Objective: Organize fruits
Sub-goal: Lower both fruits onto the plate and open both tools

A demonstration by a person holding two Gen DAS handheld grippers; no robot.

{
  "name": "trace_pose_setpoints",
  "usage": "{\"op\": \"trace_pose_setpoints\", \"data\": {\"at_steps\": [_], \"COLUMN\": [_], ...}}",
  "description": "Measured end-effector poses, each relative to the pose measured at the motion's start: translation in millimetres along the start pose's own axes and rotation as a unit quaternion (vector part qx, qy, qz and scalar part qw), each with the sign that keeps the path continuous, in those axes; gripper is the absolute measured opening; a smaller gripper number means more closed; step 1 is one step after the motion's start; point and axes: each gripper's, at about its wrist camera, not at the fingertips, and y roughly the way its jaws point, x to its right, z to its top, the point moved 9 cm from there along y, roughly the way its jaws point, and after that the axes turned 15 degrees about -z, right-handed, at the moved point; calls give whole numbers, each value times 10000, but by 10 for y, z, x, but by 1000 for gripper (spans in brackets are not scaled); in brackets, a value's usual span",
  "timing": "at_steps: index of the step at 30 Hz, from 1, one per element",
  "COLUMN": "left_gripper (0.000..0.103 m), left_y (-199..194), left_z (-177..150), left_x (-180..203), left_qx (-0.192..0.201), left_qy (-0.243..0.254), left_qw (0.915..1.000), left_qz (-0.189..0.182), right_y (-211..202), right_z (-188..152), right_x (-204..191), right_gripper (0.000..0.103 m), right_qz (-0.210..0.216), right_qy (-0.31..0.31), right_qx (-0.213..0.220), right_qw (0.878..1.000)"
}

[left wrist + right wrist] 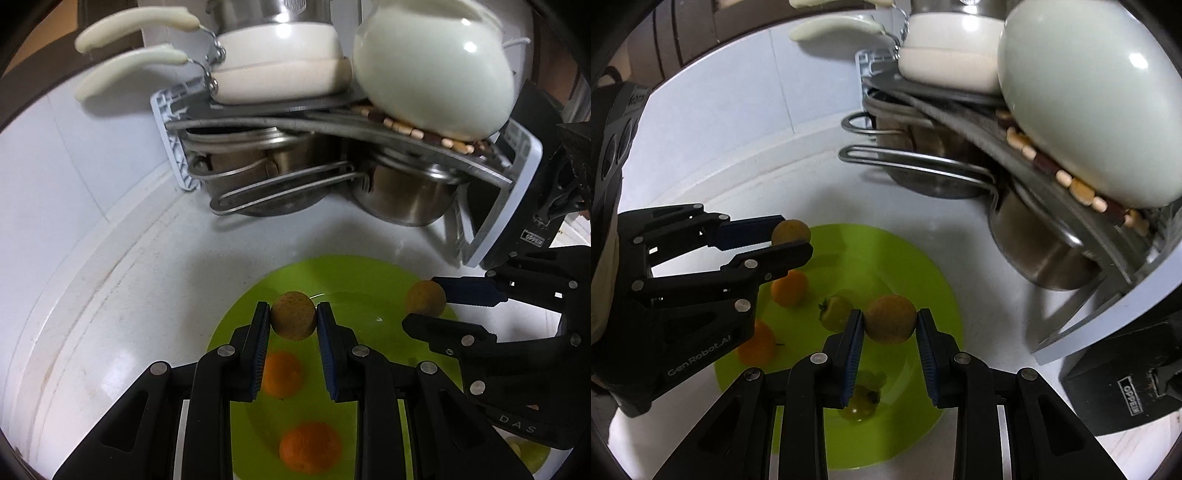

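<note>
Right wrist view shows us well into the job: the green plate on the white counter already carries two oranges, plus two small greenish fruits lying loose, and we judge that only the two fruits in our grips are left to set down. Our left gripper is closed tight on a brownish round fruit above the plate, while our right gripper is clamped just as snugly on a second brownish fruit, both hanging over the plate and not yet resting on it.
</note>
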Motion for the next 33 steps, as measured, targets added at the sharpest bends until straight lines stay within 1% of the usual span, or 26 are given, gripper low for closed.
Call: {"op": "trace_pose_setpoints", "data": {"at_steps": [7,14,20,22,30,33], "left_gripper": [26,27,28,28,30,33], "left_y": [202,222,110,53,-163,-313], "left_z": [-76,-97,-83,-80,-87,-87], "left_x": [-56,-97,-65,-54,55,132], "left_qx": [-263,-281,-178,-145,3,144], "left_qy": [2,-68,-36,-13,-37,-39], "left_qw": [9996,9996,9998,9998,9999,9999], "left_qz": [-61,-64,35,123,111,55], "right_y": [168,216,159,115,-85,-195], "right_z": [-21,-35,-13,-20,-39,-55], "right_x": [14,-8,19,21,37,55], "right_gripper": [30,30,31,31,31,31], "right_qz": [-10,27,70,61,78,60], "right_qy": [38,55,124,106,156,192], "right_qx": [-157,-213,-150,-123,36,132], "right_qw": [9999,9998,9998,9998,9998,9997]}}
